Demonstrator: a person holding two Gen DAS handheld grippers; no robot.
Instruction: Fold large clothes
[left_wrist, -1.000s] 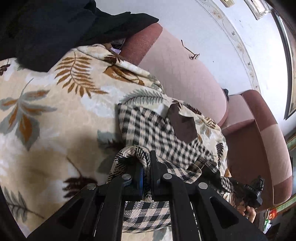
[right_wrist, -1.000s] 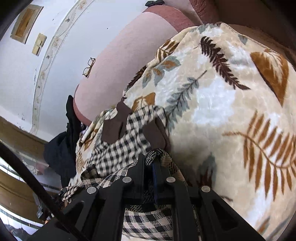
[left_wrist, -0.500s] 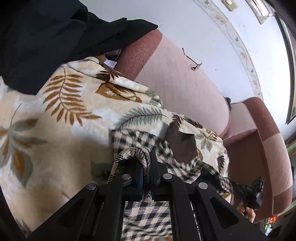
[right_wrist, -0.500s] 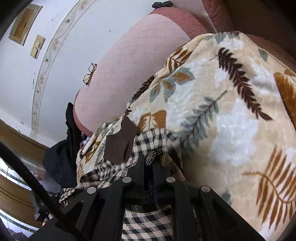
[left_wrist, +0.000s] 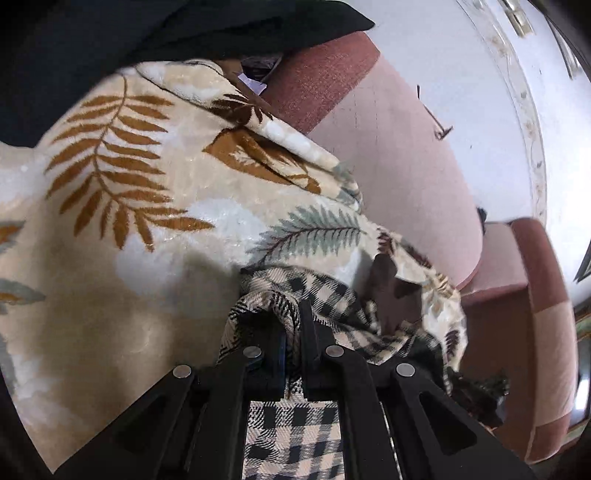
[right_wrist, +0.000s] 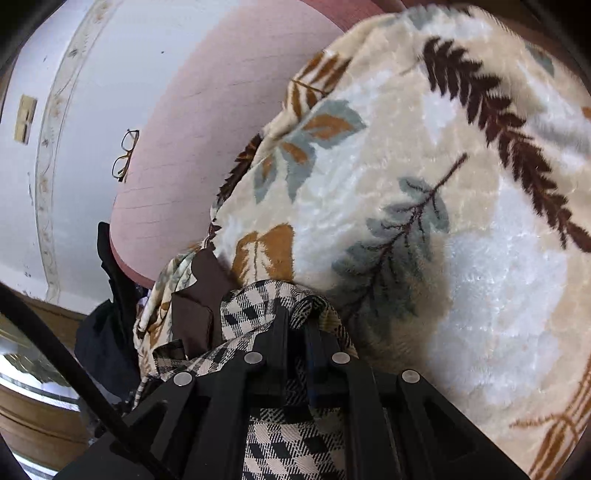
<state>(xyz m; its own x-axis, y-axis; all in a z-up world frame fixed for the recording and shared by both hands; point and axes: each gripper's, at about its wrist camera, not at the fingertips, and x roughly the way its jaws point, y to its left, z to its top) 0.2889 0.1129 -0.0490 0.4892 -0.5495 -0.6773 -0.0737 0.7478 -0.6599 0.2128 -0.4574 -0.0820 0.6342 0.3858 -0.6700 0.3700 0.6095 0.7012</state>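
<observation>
A black-and-cream checked garment (left_wrist: 332, 302) with brown patches (left_wrist: 391, 295) lies bunched on a leaf-print blanket (left_wrist: 147, 221) that covers a sofa. My left gripper (left_wrist: 291, 314) is shut on a folded edge of this garment, and the cloth humps over its fingertips. In the right wrist view the same checked garment (right_wrist: 255, 306) shows its brown collar piece (right_wrist: 199, 295) to the left. My right gripper (right_wrist: 295, 317) is shut on another edge of it, just above the blanket (right_wrist: 443, 221). The cloth trails back under both grippers.
The pink sofa backrest (left_wrist: 399, 166) rises behind the blanket, with a darker armrest (left_wrist: 546, 314) at the right. Dark clothing (left_wrist: 110, 37) lies piled at the upper left. A pair of glasses (right_wrist: 125, 155) rests on the backrest top. A white wall stands behind.
Both grippers have carried the checked edges forward and down toward the sofa back. The flat spread of garment ahead has shortened and bunched up, and the brown patches now sit close to the fingertips.
</observation>
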